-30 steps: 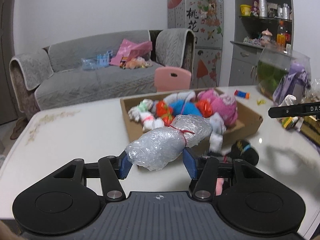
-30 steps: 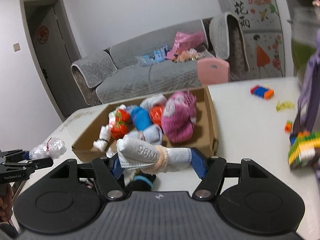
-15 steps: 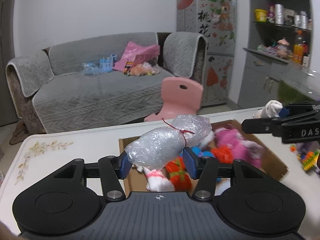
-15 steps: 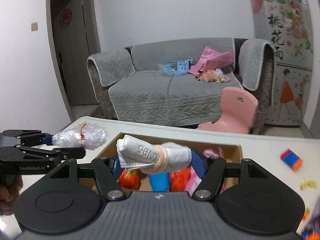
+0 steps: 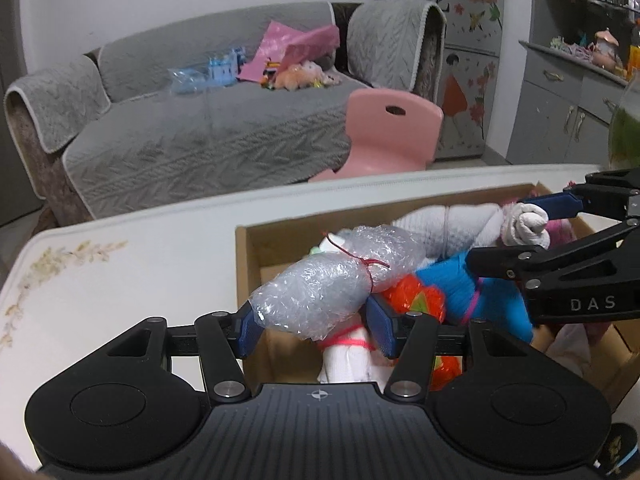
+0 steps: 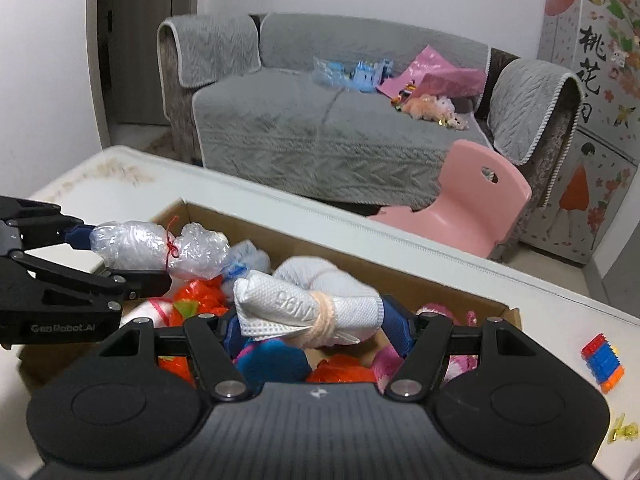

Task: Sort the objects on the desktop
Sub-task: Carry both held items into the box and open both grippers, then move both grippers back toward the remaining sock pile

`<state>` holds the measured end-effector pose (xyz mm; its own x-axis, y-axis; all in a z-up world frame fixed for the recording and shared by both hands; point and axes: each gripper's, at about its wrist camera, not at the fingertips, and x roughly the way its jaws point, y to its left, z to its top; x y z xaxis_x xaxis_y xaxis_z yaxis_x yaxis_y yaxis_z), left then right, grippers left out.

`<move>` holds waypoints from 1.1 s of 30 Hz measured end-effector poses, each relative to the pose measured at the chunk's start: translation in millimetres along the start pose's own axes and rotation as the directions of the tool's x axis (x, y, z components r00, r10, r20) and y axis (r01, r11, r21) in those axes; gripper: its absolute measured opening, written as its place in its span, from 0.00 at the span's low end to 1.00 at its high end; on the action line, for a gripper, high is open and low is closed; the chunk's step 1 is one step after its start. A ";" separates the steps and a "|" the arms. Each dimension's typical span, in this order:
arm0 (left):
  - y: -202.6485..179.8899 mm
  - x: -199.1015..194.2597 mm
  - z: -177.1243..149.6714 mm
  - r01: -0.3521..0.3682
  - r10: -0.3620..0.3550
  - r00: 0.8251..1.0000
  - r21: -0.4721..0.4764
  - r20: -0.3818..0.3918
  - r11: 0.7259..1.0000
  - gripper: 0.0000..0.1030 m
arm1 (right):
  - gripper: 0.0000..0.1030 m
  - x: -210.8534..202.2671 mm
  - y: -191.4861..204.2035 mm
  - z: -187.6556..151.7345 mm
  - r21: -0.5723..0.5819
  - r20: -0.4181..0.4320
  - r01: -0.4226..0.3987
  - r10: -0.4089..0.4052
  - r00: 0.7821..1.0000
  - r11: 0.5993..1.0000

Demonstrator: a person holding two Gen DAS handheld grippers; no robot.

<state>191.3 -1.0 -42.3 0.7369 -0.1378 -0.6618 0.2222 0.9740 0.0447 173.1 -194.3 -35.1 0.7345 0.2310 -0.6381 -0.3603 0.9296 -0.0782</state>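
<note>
A cardboard box (image 5: 247, 268) (image 6: 452, 290) full of soft bundles stands on the white table (image 5: 120, 280). Over its left part my left gripper (image 5: 314, 326) (image 6: 120, 258) holds a clear plastic bundle (image 5: 320, 296) (image 6: 152, 248) tied with red thread. Its jaws are opening, with the bundle still between the blue pads and touching them. My right gripper (image 6: 308, 322) (image 5: 520, 228) is shut on a rolled white mask (image 6: 304, 308) (image 5: 524, 224) bound with a beige band, and it hangs over the box's middle. The two grippers are close together.
Orange, blue, pink and white bundles fill the box. A block of coloured bricks (image 6: 602, 362) and yellow scraps (image 6: 624, 432) lie on the table to the right. Beyond the far table edge stand a pink chair (image 5: 390, 132) and a grey sofa (image 5: 200, 132).
Both grippers have moved forward with their loads, from in front of the box to above it. The right gripper has rolled, so its view now tilts.
</note>
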 end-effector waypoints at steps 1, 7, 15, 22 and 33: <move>0.2 0.8 -0.9 0.009 -0.009 1.000 0.000 -0.009 1.000 0.64 | 0.63 1.1 1.2 -1.6 -0.002 -0.002 0.001 -0.001 1.000 1.000; -5.1 -14.7 -4.3 0.036 -0.036 0.999 0.005 0.011 0.999 0.84 | 0.86 -10.3 4.0 -1.0 -0.010 0.026 0.014 -0.014 1.000 1.000; -11.7 -66.3 -21.1 0.041 -0.043 0.997 0.023 0.070 0.999 0.87 | 0.90 -69.8 -9.0 -4.7 0.041 0.119 -0.011 0.006 0.993 0.999; -18.0 -125.8 -67.4 0.103 -0.105 0.988 0.025 0.109 0.994 0.89 | 0.96 -139.7 -20.6 -53.5 0.134 0.166 -0.051 0.029 0.986 0.990; -62.6 -184.4 -152.5 0.207 -0.216 0.973 0.106 0.080 0.973 0.91 | 0.96 -195.8 5.4 -149.8 0.108 0.143 -0.114 0.098 0.985 0.988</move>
<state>-55.9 -9.1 -37.3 0.7204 -0.3586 -0.5936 0.4364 0.8997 -0.0139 -58.9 -277.6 -25.4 0.7703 0.3599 -0.5265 -0.3773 0.9227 0.0788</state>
